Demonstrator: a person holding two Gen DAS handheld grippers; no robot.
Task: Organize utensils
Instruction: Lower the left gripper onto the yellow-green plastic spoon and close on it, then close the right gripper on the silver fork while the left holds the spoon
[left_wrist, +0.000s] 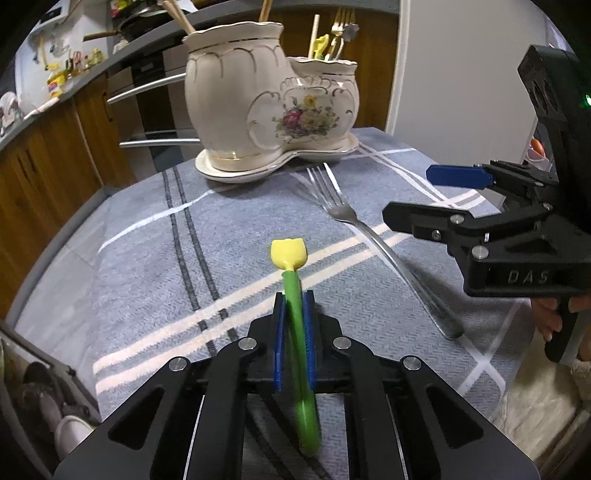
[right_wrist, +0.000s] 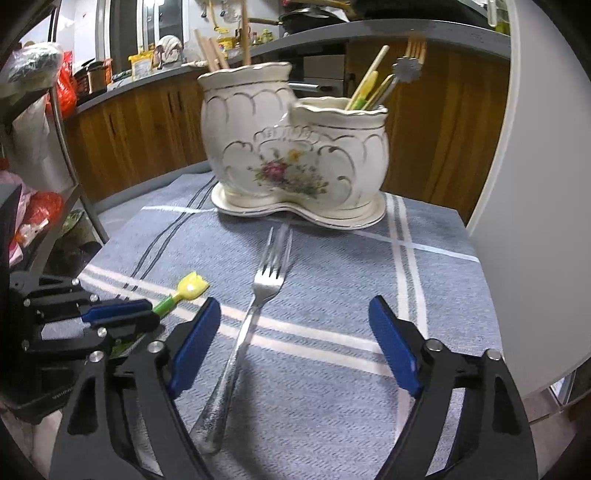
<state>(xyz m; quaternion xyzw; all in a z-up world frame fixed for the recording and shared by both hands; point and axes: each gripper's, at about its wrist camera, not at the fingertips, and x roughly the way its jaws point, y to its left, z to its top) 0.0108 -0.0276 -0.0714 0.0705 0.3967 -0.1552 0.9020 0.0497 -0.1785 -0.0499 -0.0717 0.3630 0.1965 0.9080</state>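
Kitchen setting: wooden cabinets (right_wrist: 122, 129) and a grey counter behind a table covered with a blue-grey striped cloth (left_wrist: 140, 258). At the far end of the cloth I see a cream ceramic holder (left_wrist: 266, 107) with two joined pots on a matching saucer; wooden sticks stand in the taller pot, and a gold fork and yellow-green pieces in the lower one. My left gripper (left_wrist: 294, 310) has its blue pads pressed together on the green handle of a small plastic spoon (left_wrist: 290, 254), whose yellow head points toward the holder; I cannot tell whether the spoon rests on the cloth. My right gripper (right_wrist: 295, 332) stands with its jaws wide apart over a metal fork (right_wrist: 255, 306). The fork lies flat on the cloth, tines toward the holder, its handle running back between the open fingers (right_wrist: 195, 343), closer to the left one, with neither pad touching it.
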